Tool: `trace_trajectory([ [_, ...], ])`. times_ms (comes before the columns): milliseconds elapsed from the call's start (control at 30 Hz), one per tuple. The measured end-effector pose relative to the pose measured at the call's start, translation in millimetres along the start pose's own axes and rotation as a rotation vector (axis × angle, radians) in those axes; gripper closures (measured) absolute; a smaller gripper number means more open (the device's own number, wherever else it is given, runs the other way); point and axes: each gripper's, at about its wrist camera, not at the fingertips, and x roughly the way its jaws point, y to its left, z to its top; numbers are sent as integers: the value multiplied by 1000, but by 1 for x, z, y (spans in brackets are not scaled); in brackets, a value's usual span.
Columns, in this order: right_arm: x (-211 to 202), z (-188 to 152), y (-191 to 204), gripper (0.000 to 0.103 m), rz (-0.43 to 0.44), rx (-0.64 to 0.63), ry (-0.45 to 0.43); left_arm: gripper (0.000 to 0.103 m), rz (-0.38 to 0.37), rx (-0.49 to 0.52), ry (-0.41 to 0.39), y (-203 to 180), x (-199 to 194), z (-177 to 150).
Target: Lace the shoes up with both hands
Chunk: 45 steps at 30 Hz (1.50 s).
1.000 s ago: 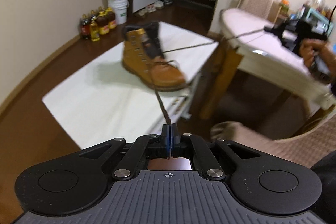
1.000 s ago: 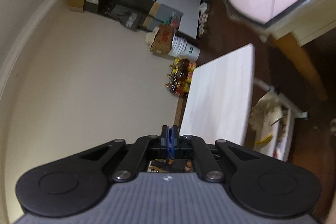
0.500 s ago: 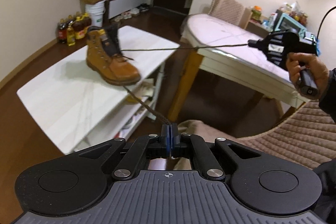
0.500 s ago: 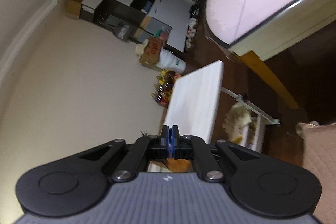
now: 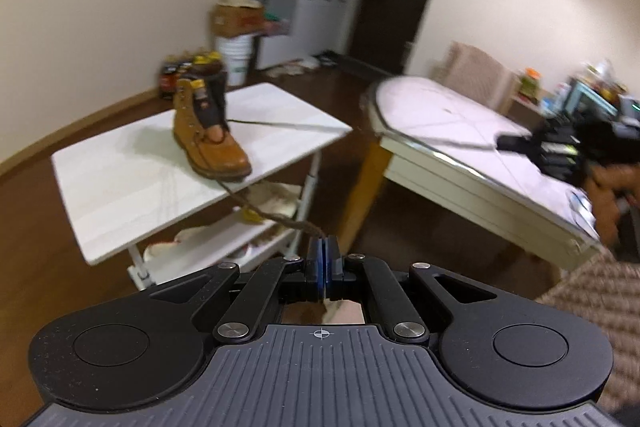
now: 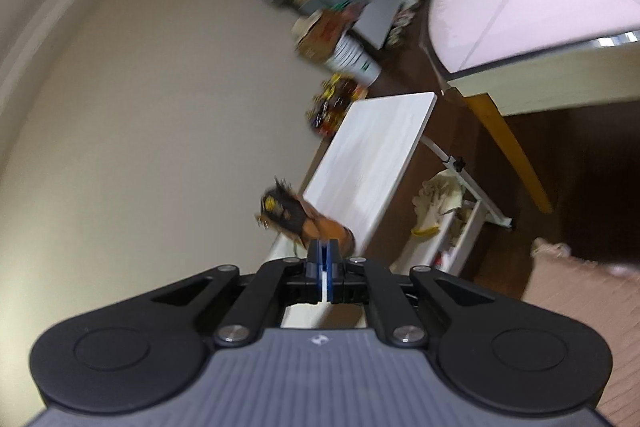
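Note:
A tan lace-up boot [image 5: 208, 143] stands upright on the small white table [image 5: 120, 179]. One brown lace end [image 5: 272, 217] leaves the boot's toe side, drops past the table edge and ends between the pads of my left gripper [image 5: 323, 243], which is shut on it. The other lace end [image 5: 304, 125] stretches right from the boot's eyelets to my right gripper [image 5: 502, 143], held by a hand and shut on it. In the rolled right wrist view the blurred boot [image 6: 304, 223] sits just beyond my right gripper [image 6: 323, 247]; no lace shows there.
A larger glass-topped table [image 5: 460, 131] on wooden legs stands to the right. The white table's lower shelf [image 5: 260, 199] holds cloths. Bottles [image 5: 172, 75], a white bucket [image 5: 236, 59] and a cardboard box sit by the wall. A woven cushion [image 5: 600, 299] lies at the lower right.
Both grippers have drawn back from the boot, each still holding its lace end, so the lace spans are longer. The right view has rolled and now shows the boot.

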Motion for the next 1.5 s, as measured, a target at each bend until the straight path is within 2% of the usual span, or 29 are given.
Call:
trace_trajectory([
  [100, -8, -5, 0, 101, -9, -95, 60, 102, 32, 1, -14, -24, 9, 0],
  [167, -10, -15, 5, 101, -15, -212, 106, 102, 41, 3, -10, -33, 12, 1],
  [400, -8, -41, 12, 101, -42, -380, 155, 102, 90, 8, 31, -56, 14, -12],
  [567, -2, -59, 23, 101, -59, -530, 179, 102, 89, 24, 55, -68, 27, -20],
  [700, -1, -63, 28, 101, -57, -587, 190, 102, 91, 21, 62, -70, 30, -22],
  [933, 4, -60, 28, 101, -33, -592, 206, 102, 117, 5, 51, -60, 29, -19],
  [1033, 9, -51, 29, 101, -24, -570, 193, 102, 159, 2, 31, -37, 28, -6],
  [1200, 23, -17, 32, 101, -35, -535, 143, 102, 263, 11, -21, 28, 36, 33],
  [1300, 40, 16, 43, 101, -69, -547, 63, 102, 327, 37, -78, 80, 48, 69],
  [1433, 75, 59, 84, 101, -105, -598, -112, 102, 382, 71, -163, 151, 69, 128],
  [1500, 92, 74, 110, 101, -127, -641, -209, 102, 394, 100, -192, 174, 80, 149],
])
